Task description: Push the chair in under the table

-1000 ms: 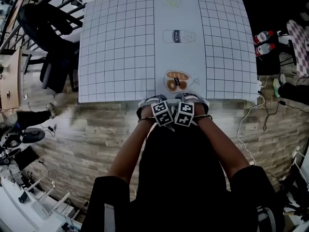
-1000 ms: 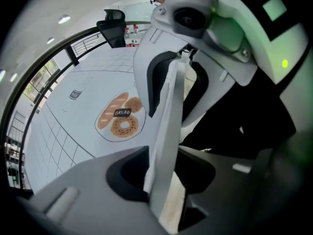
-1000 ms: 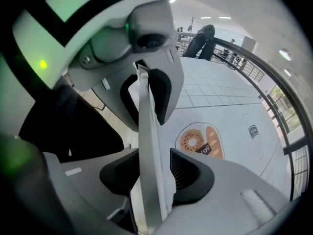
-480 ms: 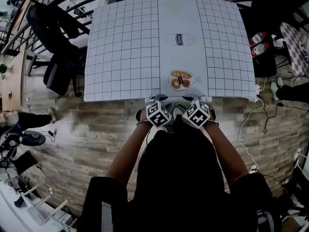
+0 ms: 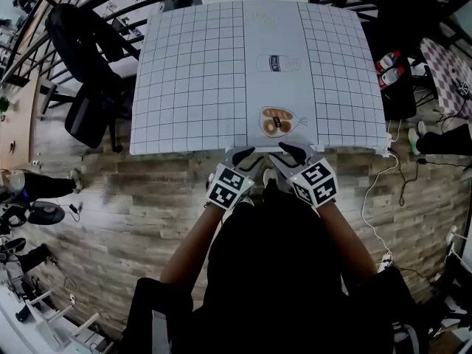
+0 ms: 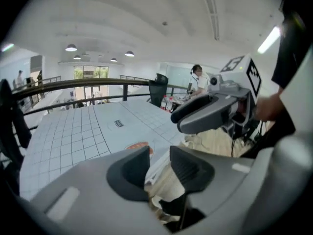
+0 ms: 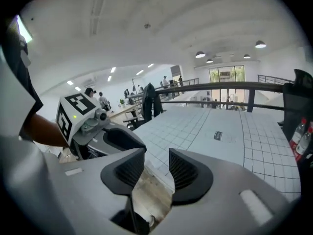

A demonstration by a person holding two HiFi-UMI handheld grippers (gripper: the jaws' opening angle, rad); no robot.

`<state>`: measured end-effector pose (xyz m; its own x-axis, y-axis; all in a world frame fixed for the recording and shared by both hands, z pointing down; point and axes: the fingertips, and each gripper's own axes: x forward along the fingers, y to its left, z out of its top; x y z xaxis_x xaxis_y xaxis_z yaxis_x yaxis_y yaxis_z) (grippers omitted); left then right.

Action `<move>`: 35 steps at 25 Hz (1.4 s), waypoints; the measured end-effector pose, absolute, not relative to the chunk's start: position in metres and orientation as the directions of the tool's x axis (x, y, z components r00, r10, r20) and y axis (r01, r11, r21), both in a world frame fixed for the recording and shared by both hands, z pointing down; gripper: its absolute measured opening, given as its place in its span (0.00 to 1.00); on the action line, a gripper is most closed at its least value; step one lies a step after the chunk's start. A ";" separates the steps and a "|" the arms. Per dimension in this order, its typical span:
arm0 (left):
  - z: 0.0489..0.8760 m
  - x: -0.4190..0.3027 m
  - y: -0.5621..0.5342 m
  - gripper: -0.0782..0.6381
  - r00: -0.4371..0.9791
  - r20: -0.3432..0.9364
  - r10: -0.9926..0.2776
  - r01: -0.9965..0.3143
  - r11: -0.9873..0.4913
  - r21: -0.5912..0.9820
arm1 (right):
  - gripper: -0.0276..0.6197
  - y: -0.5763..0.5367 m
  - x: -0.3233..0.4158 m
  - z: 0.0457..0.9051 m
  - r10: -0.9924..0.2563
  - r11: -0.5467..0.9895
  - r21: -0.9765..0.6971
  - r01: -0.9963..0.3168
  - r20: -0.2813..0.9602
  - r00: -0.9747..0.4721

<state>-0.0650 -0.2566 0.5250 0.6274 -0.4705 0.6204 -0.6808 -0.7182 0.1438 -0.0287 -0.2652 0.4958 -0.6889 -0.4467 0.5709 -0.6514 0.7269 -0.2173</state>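
Hovering at table [image 5: 192, 87] edge, left fingers [image 6: 131, 174] apart.

Black top [image 5: 273, 271], sleeves [image 5: 166, 301] apparently short, bare forearms [image 5: 193, 234]

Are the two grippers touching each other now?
Apart. The head view shows a plain gap between the left gripper and the right gripper. The right one's jaws, with nothing between them, have just been closing slightly.

**Both grippers at the worktop's near edge**

The left gripper [image 5: 242, 155] and right gripper [image 5: 293, 153] point side by side at the near edge of the grid-patterned worktop [image 5: 192, 72], close to its printed bread picture [image 5: 275, 121]. The right gripper's jaws have just been closing, with nothing between them.
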 end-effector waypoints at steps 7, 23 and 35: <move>0.448 -0.088 -0.235 0.23 0.652 0.417 -0.633 -0.747 -0.631 0.211 | 0.18 -0.240 -0.032 0.414 -0.639 0.650 -0.208 -0.730 0.371 -0.674; 0.352 -0.092 -0.207 0.12 0.592 0.146 -0.792 -0.805 -0.573 0.154 | 0.04 -0.213 -0.030 0.359 -0.817 0.529 -0.112 -0.841 0.201 -0.540; 0.344 -0.141 -0.178 0.12 0.475 0.108 -0.873 -0.880 -0.467 0.091 | 0.04 -0.192 -0.058 0.335 -0.837 0.525 -0.052 -0.849 0.146 -0.527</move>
<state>-0.1405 -0.1782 0.3441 0.4750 -0.8733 0.1084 -0.8795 -0.4671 0.0909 -0.0578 -0.1925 0.3345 -0.5266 -0.8374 0.1465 -0.8495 0.5250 -0.0524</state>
